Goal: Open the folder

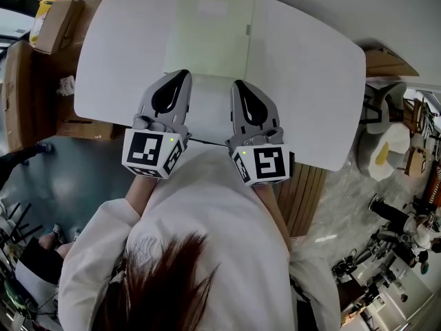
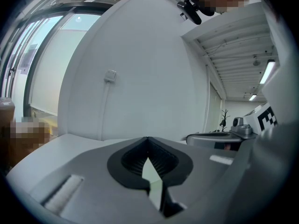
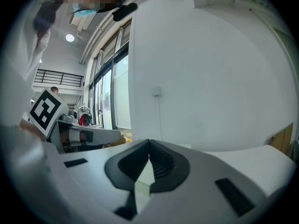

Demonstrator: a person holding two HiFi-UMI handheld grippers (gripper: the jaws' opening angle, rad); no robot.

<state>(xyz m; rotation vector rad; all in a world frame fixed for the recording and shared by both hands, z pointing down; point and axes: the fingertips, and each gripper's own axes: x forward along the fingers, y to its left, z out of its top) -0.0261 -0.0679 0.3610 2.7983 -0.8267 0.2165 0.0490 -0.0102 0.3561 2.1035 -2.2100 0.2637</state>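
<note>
A pale green translucent folder [image 1: 207, 33] lies flat and closed on the far middle of the white table [image 1: 117, 67]. Its clasp [image 1: 248, 29] sits at the right edge. My left gripper [image 1: 180, 76] and right gripper [image 1: 238, 85] are held side by side over the table's near part, tips pointing at the folder's near edge and just short of it. In the left gripper view the left gripper [image 2: 148, 141] has its jaws closed tip to tip, with nothing between them. The right gripper [image 3: 149, 144] looks the same in its own view.
Cardboard boxes [image 1: 55, 23] stand on the floor left of the table. A wooden slatted panel [image 1: 303, 192] is under the near right edge. Chairs and clutter [image 1: 386, 150] fill the right side. A white wall with a socket [image 2: 110, 76] is ahead.
</note>
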